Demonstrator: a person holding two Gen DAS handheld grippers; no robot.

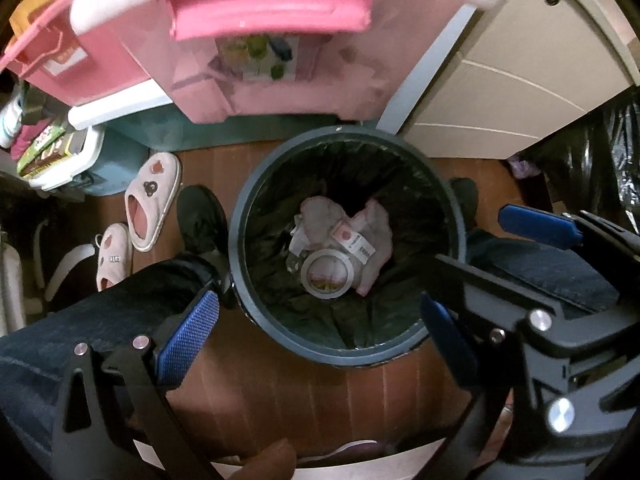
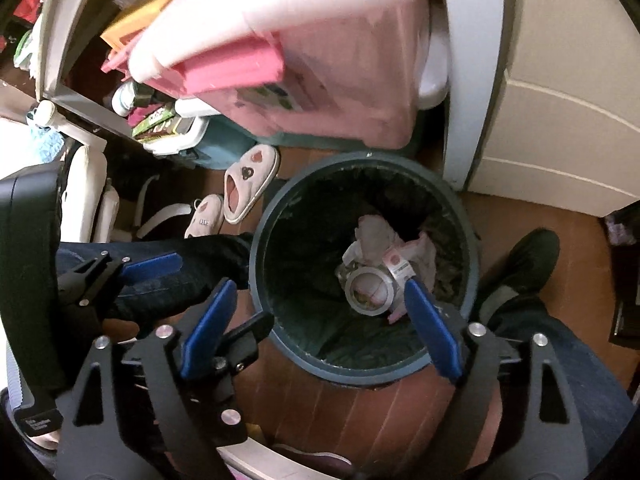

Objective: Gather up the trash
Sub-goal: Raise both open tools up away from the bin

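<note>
Right gripper (image 2: 316,320): blue-padded jaws are spread wide above the bin, nothing is held between them
Left gripper (image 1: 320,332): blue pads are set wide apart over the bin mouth, nothing is gripped
Round dark bin with black liner (image 1: 240,248): stood on the brown wooden floor (image 1: 304,396) directly below both grippers
White roll of tape (image 1: 327,275): laid flat at the bin bottom, beneath the open jaws
Crumpled pink-white wrapper (image 1: 374,236): lodged just beyond the roll of tape, touching it
Pink slippers (image 1: 150,200): seen left of the bin, past the left gripper's left pad
</note>
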